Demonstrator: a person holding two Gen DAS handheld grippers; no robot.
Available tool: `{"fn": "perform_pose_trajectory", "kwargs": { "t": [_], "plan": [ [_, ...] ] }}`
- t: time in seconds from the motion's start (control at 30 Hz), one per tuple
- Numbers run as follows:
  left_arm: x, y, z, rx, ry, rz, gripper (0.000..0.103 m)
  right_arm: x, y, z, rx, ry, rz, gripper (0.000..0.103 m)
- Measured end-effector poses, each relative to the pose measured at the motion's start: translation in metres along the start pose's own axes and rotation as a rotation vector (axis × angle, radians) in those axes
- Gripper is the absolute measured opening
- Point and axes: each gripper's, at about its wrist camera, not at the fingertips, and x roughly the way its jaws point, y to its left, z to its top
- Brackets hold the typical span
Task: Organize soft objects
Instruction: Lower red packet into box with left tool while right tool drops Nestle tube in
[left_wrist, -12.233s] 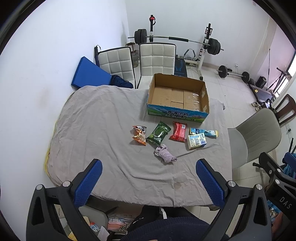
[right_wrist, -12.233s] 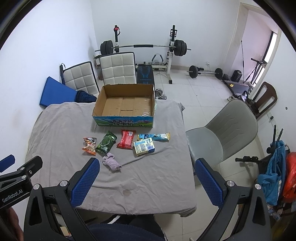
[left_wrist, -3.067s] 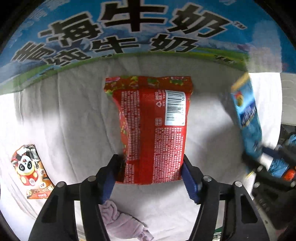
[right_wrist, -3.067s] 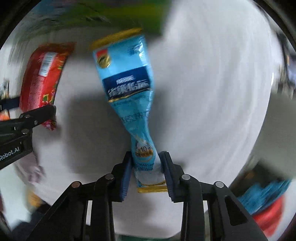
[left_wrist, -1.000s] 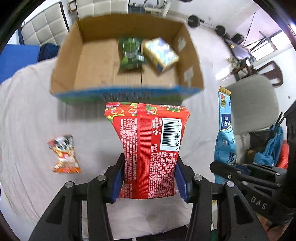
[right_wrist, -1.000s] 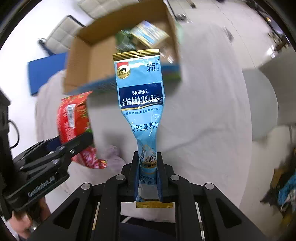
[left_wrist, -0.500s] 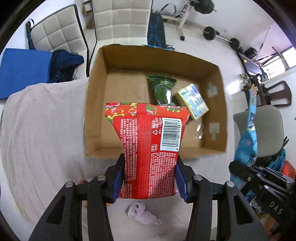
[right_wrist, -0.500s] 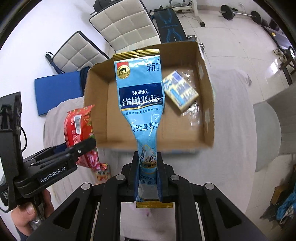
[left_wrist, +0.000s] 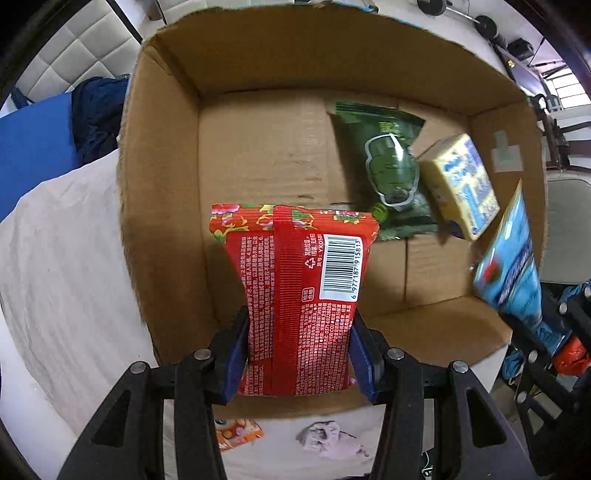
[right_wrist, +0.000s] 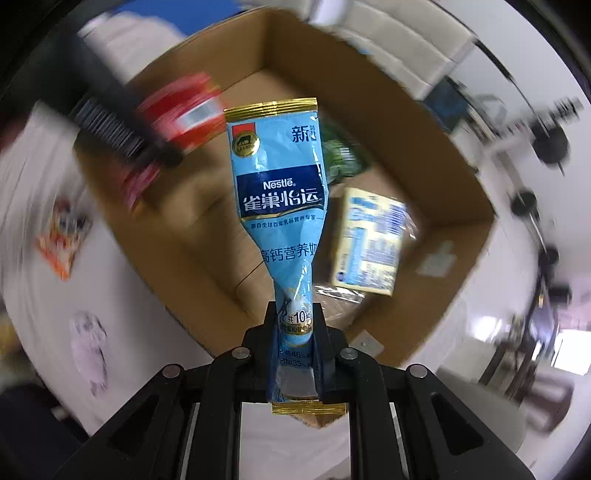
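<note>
My left gripper (left_wrist: 298, 350) is shut on a red snack packet (left_wrist: 299, 291) and holds it above the open cardboard box (left_wrist: 162, 206). My right gripper (right_wrist: 295, 328) is shut on the lower end of a blue Nestle pouch (right_wrist: 279, 188), also above the box (right_wrist: 458, 192); the pouch shows at the right of the left wrist view (left_wrist: 511, 258). Inside the box lie a green packet (left_wrist: 391, 166) and a yellow-blue carton (left_wrist: 460, 184). The red packet appears blurred in the right wrist view (right_wrist: 181, 107).
On the grey tablecloth (left_wrist: 55, 258) in front of the box lie a lilac cloth bundle (left_wrist: 328, 439) and an orange snack packet (left_wrist: 236, 434). A grey chair (left_wrist: 565, 229) stands right of the table; white padded chairs (left_wrist: 66, 48) stand behind it.
Both grippers have moved forward and lower over the box, which now fills the views. The right wrist view has swung round and blurred. Both packets stay gripped.
</note>
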Motion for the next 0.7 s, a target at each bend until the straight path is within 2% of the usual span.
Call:
{"fn": "perform_pose_trajectory", "kwargs": {
  "t": [0.13,0.2,0.33,0.47,0.7],
  "plan": [
    [0.007,0.004,0.013,0.007,0.013,0.009,0.046,0.017,0.003,-0.003,-0.096,0.012,0.050,0.016],
    [0.009,0.006,0.019,0.005,0.022,0.009,0.046,0.026,0.001,-0.002,-0.136,0.027,0.103,0.016],
    [0.015,0.013,0.033,-0.014,0.049,-0.020,0.046,0.029,0.009,0.003,-0.217,0.047,0.136,0.016],
    [0.023,0.019,0.041,-0.024,0.071,-0.018,0.046,0.036,0.013,0.007,-0.282,0.073,0.170,0.016],
    [0.032,0.019,0.041,-0.034,0.089,-0.049,0.047,0.043,0.023,0.013,-0.305,0.105,0.198,0.016]
  ]
}}
